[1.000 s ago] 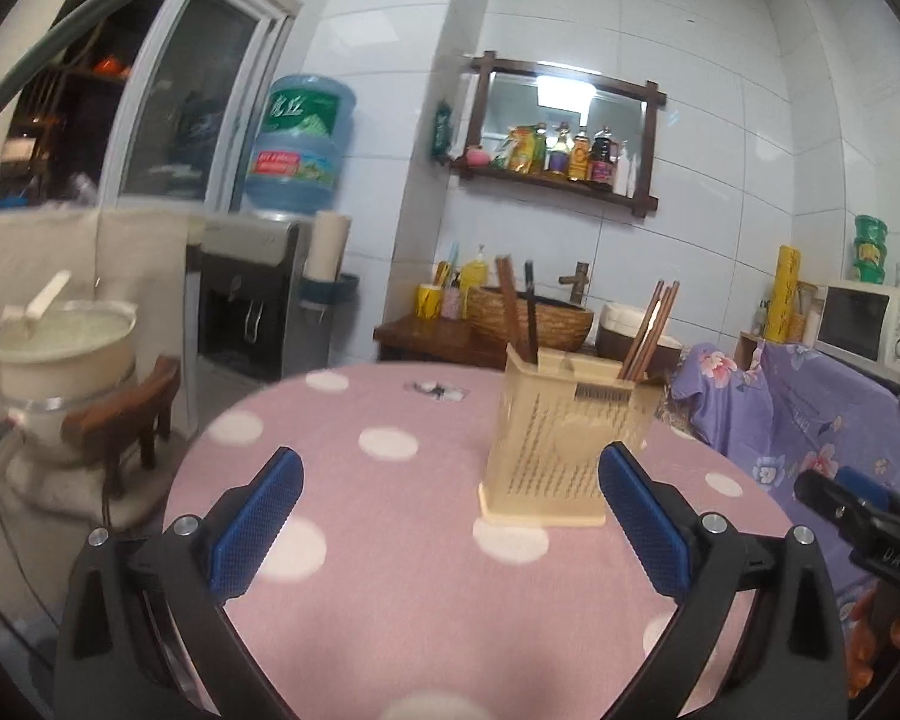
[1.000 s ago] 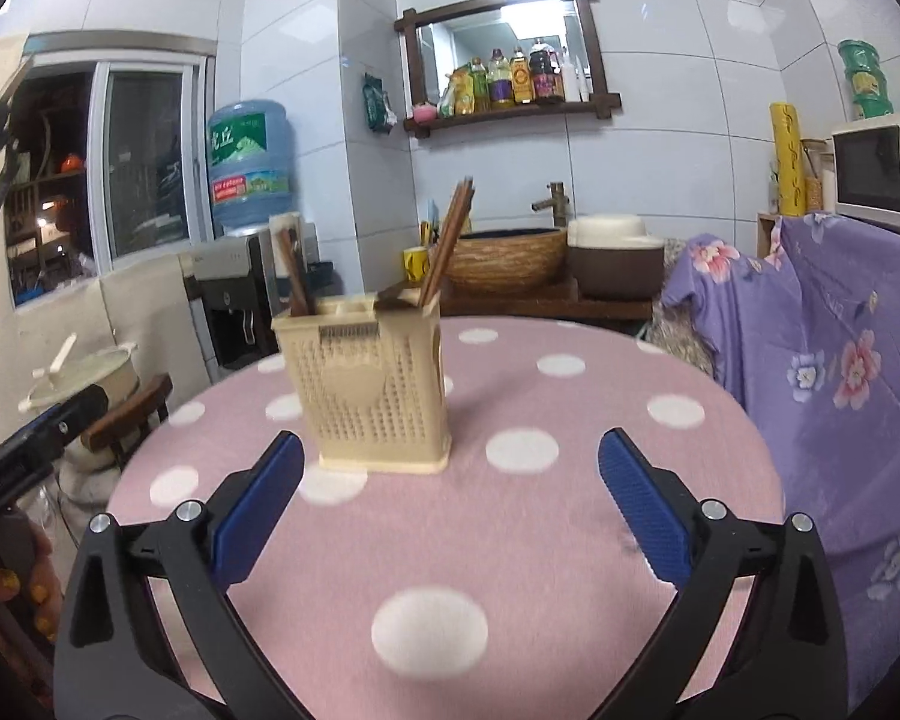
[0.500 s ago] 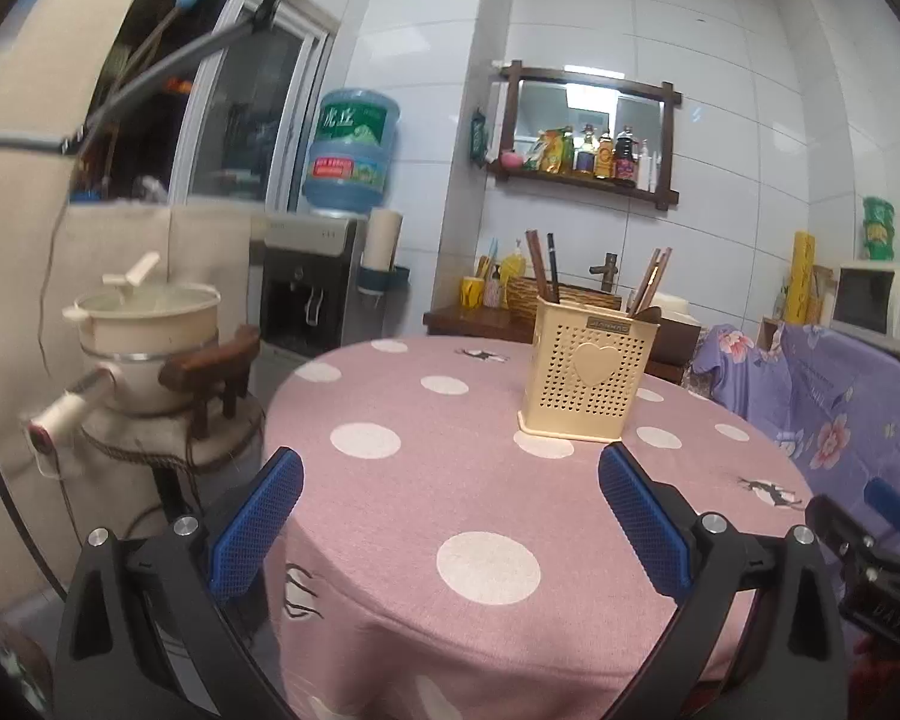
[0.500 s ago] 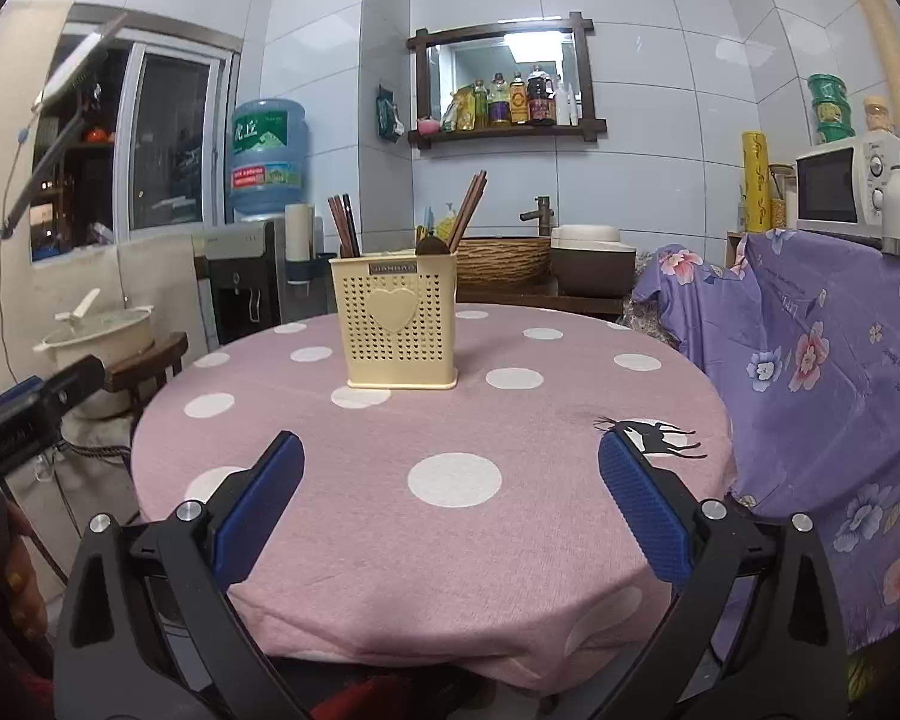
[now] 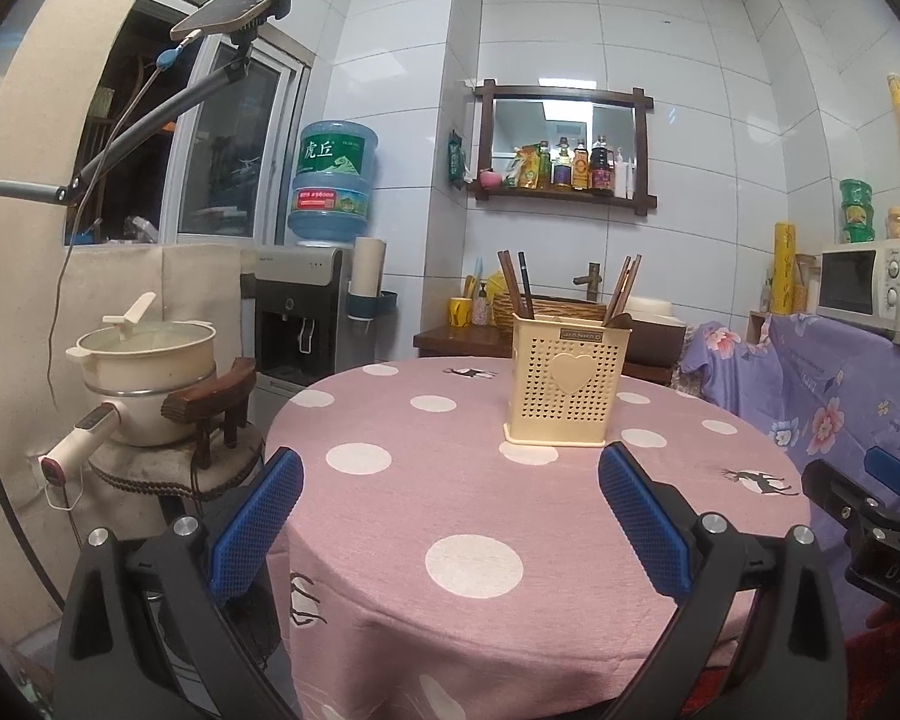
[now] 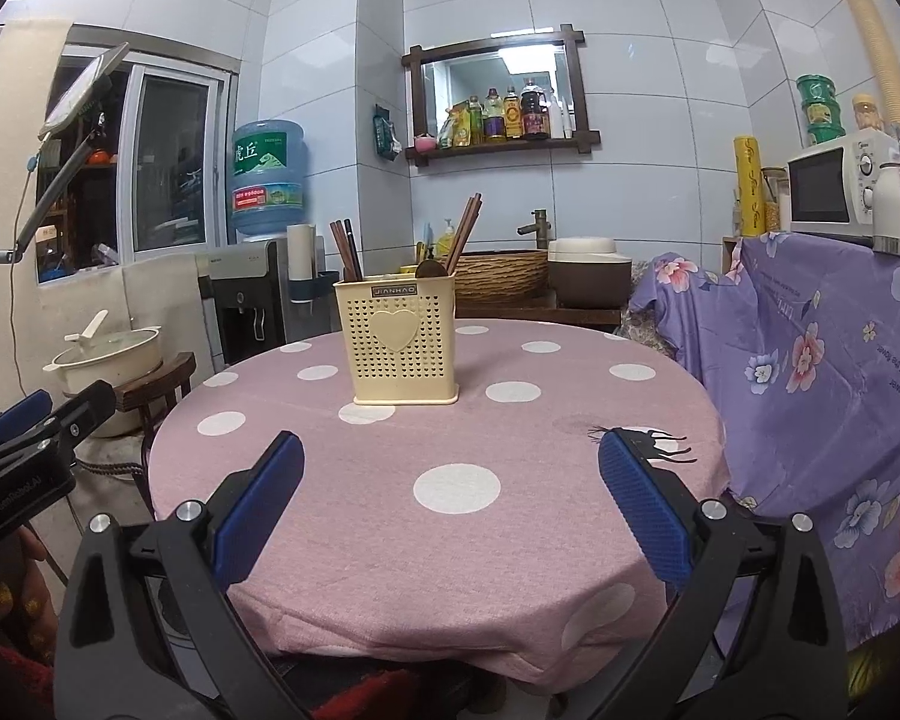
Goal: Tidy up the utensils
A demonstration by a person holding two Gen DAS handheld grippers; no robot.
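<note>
Grippers point(image 5: 450, 516) farther from utensil holder point(image 6: 399, 341) than before.

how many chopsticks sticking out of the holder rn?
About 5, but overlap blurs the count. Utensil holder on the table: left chopsticks, apparently three, at one end; right chopsticks, apparently two, leaning near the other, beside a brown rounded utensil top. More may be hidden.

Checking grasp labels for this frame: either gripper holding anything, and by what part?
Nothing is held. The left gripper and right gripper are both open with nothing between the fingers. The chopsticks stand in the utensil holder on the table.
</note>
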